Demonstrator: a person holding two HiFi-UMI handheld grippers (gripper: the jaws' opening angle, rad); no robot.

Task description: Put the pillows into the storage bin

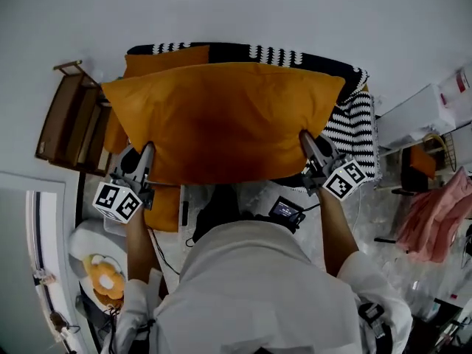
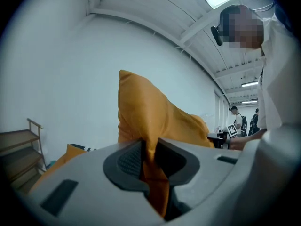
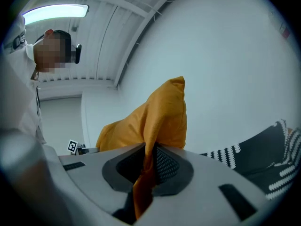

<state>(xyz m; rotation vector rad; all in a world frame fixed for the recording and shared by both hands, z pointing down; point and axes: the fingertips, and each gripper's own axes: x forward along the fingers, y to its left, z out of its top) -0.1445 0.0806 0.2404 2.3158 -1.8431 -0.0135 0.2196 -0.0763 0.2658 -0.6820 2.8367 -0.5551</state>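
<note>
**A:** Where do we have the orange pillow [image 1: 221, 120]?

**B:** Mid-frame in the head view, held up in front of the black-and-white blanket [image 1: 354, 120]. Our left claw [image 1: 147, 153] is pinched shut on its lower-left corner and our right claw [image 1: 306, 140] on its lower-right. Only cover fabric sits between the pads.

**A:** Then we should carry it with both claws level and evenly spaced. If we tug, that thin fold may slip.

**B:** Agreed. We can't spot the storage bin in any view.
</note>
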